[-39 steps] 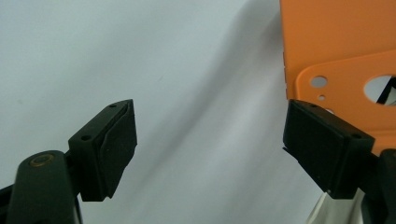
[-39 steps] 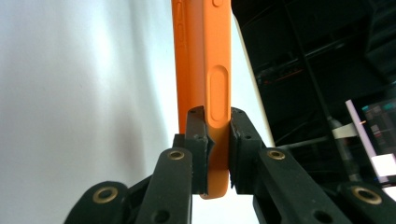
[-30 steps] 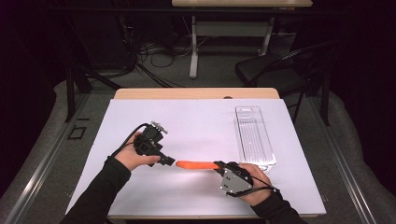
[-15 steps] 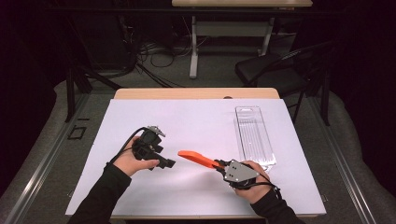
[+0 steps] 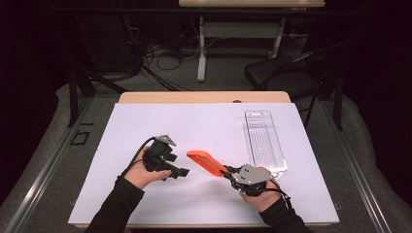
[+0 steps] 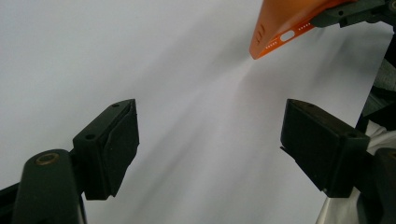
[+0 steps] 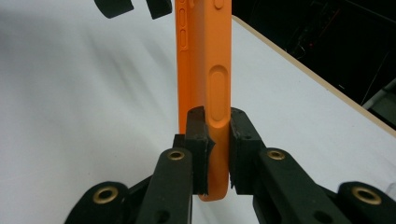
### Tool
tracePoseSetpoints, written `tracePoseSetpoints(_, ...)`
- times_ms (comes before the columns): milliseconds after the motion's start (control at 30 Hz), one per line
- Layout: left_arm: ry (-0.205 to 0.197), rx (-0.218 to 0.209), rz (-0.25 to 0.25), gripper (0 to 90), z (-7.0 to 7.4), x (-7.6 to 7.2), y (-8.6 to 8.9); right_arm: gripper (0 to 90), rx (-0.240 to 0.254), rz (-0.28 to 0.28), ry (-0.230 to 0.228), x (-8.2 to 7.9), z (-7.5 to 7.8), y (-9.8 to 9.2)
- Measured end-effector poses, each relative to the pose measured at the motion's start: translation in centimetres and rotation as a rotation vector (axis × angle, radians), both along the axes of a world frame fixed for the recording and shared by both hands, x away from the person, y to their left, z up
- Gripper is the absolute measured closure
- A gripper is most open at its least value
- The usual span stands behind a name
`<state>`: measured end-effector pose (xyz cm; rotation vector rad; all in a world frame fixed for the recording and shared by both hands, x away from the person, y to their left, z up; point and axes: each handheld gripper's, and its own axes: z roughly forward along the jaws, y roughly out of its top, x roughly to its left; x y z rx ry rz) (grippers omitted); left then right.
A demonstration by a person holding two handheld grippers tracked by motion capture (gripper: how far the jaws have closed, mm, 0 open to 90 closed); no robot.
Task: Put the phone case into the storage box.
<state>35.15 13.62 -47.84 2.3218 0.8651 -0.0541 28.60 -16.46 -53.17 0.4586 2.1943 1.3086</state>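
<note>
Lab-like recording room; white-covered table (image 5: 145, 121), floor cables (image 5: 160, 53), black chair (image 5: 286, 73), dark surroundings

A wooden table (image 5: 204, 97) is carrying a white sheet (image 5: 209, 126), and a clear plastic tray (image 5: 264, 141) is lying on the sheet.

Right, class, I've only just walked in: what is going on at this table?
A person works at a white-covered table with a gripper in each hand. The right gripper is clamped on one end of an orange phone case, holding it off the table and pointing it toward the left gripper. The left gripper's jaws are wide open with nothing between them, a little way short of the case. A clear plastic tray lies on the right side.
</note>
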Motion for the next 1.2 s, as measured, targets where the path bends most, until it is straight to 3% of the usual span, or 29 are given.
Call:
tracePoseSetpoints(367, -0.032, -0.081, 0.019, 21.2, -0.3, -0.5, -0.3, 80.9, 0.108, -0.011, 0.052, 0.1, 0.1, -0.4)
tracePoseSetpoints(667, -0.069, -0.122, 0.045, 33.5, -0.3, -0.8, 0.0, 80.8, 0.194, -0.03, 0.107, 0.4, -0.3, -0.9)
tracePoseSetpoints(933, -0.064, -0.13, 0.051, 38.7, -0.7, -1.0, -0.1, 80.8, 0.215, -0.031, 0.105, 0.2, -0.4, -0.9)
tracePoseSetpoints(1200, -0.085, -0.14, 0.059, 42.3, -0.7, -1.2, 0.0, 80.8, 0.231, -0.034, 0.106, 0.1, -0.4, -0.7)
